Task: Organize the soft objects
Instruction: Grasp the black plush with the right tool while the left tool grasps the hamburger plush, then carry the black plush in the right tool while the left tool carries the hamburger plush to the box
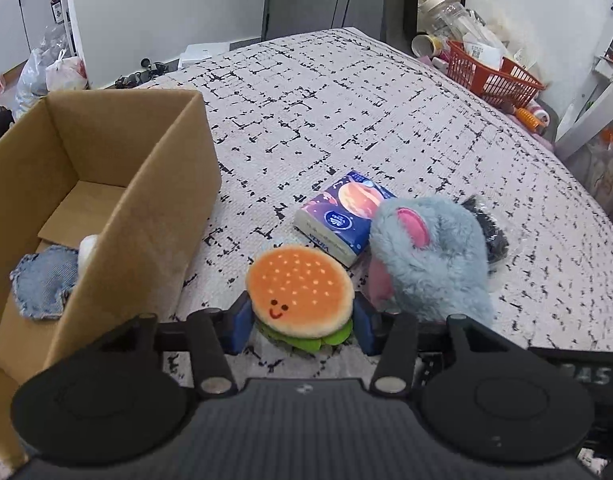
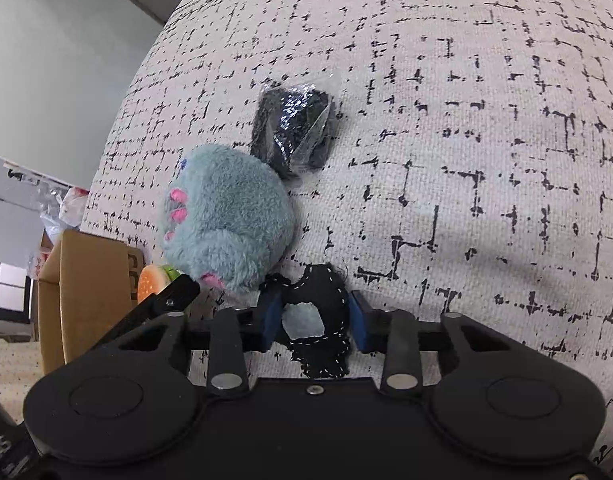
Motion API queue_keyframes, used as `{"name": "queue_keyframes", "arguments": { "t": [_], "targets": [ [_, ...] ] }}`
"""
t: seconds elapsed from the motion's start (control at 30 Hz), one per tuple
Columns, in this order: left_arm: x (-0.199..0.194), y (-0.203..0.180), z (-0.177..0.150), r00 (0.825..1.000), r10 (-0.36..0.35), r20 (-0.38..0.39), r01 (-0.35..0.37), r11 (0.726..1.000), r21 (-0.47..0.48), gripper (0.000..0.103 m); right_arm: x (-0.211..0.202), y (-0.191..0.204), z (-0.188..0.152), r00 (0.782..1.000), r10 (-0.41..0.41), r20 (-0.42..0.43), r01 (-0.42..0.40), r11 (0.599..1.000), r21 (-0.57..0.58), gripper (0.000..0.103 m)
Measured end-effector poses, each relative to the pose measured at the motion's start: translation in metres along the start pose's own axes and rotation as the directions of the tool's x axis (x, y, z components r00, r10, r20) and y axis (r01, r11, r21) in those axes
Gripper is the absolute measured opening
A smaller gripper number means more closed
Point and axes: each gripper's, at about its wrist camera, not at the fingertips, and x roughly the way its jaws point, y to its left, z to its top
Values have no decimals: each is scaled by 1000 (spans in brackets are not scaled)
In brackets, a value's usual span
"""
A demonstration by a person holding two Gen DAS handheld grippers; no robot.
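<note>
Blue-padded fingers of the left gripper (image 1: 302,320) sit against both sides of the plush burger (image 1: 299,292), gripping it on the patterned surface (image 1: 346,100) beside the cardboard box (image 1: 106,184), which holds a denim patch (image 1: 44,284). Behind lies a tissue pack (image 1: 340,216) printed "Vinda", touching the grey-blue plush toy (image 1: 430,256). Right gripper (image 2: 314,314) fingers are narrowed on a black stitched felt piece (image 2: 326,312). A bagged black item (image 2: 294,132) lies just beyond the toy.
</note>
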Motion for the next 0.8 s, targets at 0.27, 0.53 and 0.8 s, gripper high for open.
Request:
{"name": "queue_keyframes", "arguments": {
  "t": [0.27,0.53,0.8],
  "targets": [
    [-39,6,-1,999,-10,43,11,1000,-20,50,-11,2,-6,999,44,27,-43,999,-14,24],
    [-81,19,-1,996,-22,92,24,999,-26,50,-36,9,-17,993,101,64,-99,994,-43,24],
    [-115,35,-1,990,-21,140,26,999,-33,50,-57,23,-26,981,159,115,-148,984,-100,24]
  ]
}}
